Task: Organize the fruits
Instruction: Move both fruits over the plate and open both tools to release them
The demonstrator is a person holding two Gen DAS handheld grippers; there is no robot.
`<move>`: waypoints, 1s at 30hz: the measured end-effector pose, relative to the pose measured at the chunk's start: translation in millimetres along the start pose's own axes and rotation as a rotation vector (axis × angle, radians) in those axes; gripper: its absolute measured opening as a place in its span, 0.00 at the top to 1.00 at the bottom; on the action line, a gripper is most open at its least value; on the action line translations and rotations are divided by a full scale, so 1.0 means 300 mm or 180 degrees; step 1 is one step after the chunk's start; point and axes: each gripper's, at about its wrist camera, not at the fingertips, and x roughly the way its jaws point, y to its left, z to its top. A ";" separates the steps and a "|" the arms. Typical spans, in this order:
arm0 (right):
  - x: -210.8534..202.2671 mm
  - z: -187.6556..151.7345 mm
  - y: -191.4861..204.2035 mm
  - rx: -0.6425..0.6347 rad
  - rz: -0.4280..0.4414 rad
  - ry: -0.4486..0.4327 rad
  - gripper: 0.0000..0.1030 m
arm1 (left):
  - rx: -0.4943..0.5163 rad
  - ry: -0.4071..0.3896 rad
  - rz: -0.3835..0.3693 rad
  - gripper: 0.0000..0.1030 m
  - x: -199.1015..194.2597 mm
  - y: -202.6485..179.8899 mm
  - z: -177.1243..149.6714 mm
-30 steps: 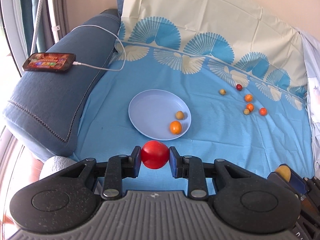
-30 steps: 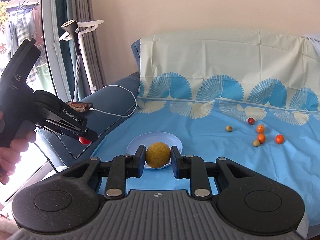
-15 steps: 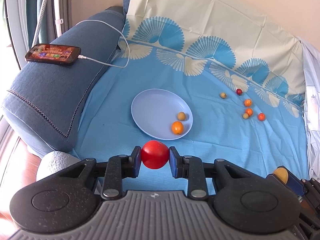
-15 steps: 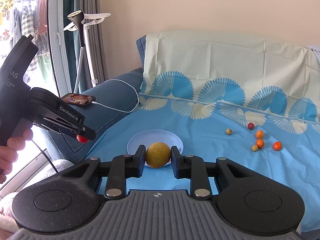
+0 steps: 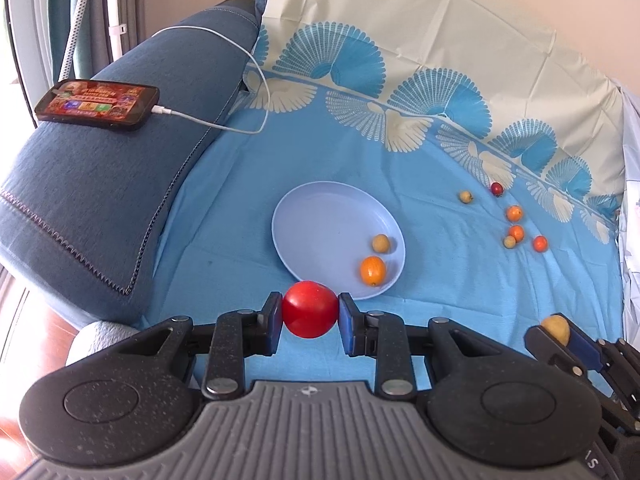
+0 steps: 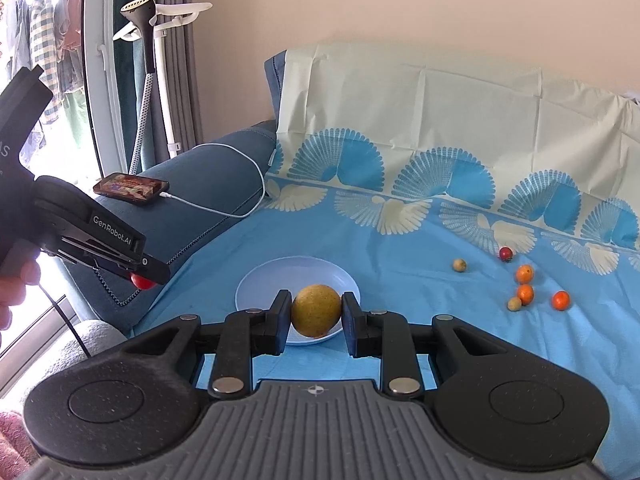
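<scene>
Blue cloth [image 5: 440, 292], printed with fan shapes along its pale upper band, is seen spread over a sofa seat and backrest in the left wrist view. A pale blue plate [image 5: 320, 224] is set on it, and an orange fruit [image 5: 373, 270] and a small yellow-brown fruit [image 5: 381, 243] are kept near the plate's right rim. Six small loose fruits [image 5: 516, 232] are scattered on the cloth well to the right. A red tomato [image 5: 310, 309] is clamped between the pads of the left gripper [image 5: 309, 322], just short of the plate's near edge. A phone [image 5: 97, 104] with a lit screen is laid on the dark blue armrest [image 5: 104, 184], and a white cable [image 5: 224, 80] is plugged into it.

From the right wrist view, a yellow-green round fruit [image 6: 316, 310] is gripped tightly by the right gripper [image 6: 315, 326], in front of the plate [image 6: 264, 280]. The left gripper [image 6: 150, 276] is seen at the left, held by a hand [image 6: 16, 284]. A garment steamer [image 6: 146, 28] is stood by grey curtains [image 6: 176, 60] against a beige wall [image 6: 400, 8].
</scene>
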 end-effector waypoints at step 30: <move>0.893 -0.041 -0.029 -0.0451 0.0206 0.0864 0.73 | 0.0429 0.0427 0.0213 0.66 0.722 -0.050 0.251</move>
